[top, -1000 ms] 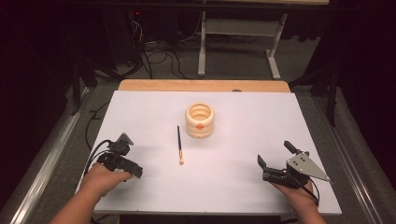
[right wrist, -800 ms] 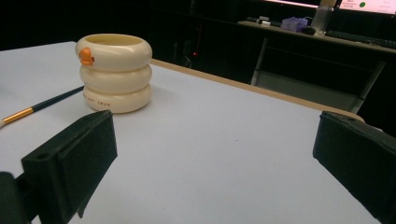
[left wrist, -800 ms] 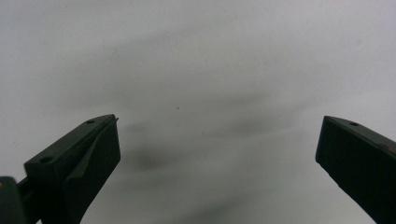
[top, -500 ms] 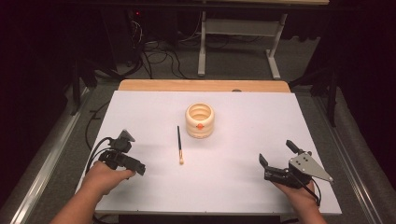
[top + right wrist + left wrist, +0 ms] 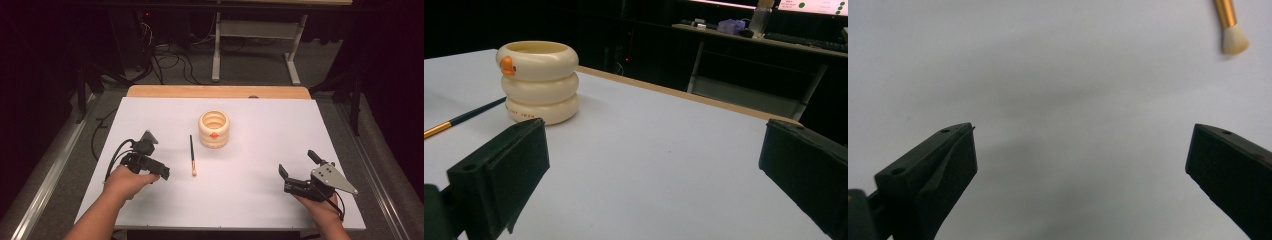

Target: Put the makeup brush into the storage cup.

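jaws of the left gripper (image 5: 150, 156) are spread wide over bare white table (image 5: 250, 200), nothing held. the right gripper (image 5: 299, 167) is likewise gaping and empty. between them, nearer the left, a makeup brush (image 5: 192, 155) lies flat, just beside a cream ringed duck cup (image 5: 214, 129).

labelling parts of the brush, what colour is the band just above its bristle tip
Gold, between the dark handle and the cream tip of the brush; the left gripper view shows it best.

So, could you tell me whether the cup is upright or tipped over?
Upright: the cup stands on its base on the table, rim up.
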Demonstrator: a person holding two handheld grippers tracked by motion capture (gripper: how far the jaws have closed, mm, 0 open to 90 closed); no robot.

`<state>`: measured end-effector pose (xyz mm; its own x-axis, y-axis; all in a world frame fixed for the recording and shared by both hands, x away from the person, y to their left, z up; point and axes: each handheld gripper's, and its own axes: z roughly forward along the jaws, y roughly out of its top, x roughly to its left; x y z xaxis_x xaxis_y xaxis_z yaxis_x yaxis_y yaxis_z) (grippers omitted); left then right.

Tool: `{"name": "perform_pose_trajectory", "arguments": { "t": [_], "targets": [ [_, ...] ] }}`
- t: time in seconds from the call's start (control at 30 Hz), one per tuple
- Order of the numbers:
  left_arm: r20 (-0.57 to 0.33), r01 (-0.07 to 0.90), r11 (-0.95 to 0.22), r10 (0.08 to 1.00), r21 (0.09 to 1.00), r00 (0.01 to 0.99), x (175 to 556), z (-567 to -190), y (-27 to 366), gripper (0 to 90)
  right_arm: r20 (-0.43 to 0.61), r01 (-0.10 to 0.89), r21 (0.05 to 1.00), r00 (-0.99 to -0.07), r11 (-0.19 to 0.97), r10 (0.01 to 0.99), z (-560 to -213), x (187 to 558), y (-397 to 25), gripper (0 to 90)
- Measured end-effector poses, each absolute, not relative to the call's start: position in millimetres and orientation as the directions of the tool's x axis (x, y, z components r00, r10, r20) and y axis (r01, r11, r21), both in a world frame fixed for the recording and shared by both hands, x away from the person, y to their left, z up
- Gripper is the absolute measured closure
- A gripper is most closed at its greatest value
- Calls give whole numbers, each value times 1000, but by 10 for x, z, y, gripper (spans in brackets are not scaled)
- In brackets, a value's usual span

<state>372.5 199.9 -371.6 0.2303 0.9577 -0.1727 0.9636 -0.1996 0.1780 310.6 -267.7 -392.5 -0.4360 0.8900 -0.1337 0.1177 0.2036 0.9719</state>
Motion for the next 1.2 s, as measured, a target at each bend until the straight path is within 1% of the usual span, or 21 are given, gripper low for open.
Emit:
{"name": "perform_pose_trajectory", "arguments": {
  "t": [0.6,0.9,1.2],
  "targets": [
    [-194,956,-196,951,219,239,3989,-3598,1599,7,-129,122,972,-440,201,889,-3926,3105,-2671,12],
    [-180,950,-223,948,218,263,4124,-3645,1334,7,-133,125,971,-437,206,890,-3925,3102,-2668,12],
    [-173,952,-219,951,215,257,4213,-3706,1225,14,-130,127,971,-442,205,887,-3939,3113,-2665,12]
  ]
}}
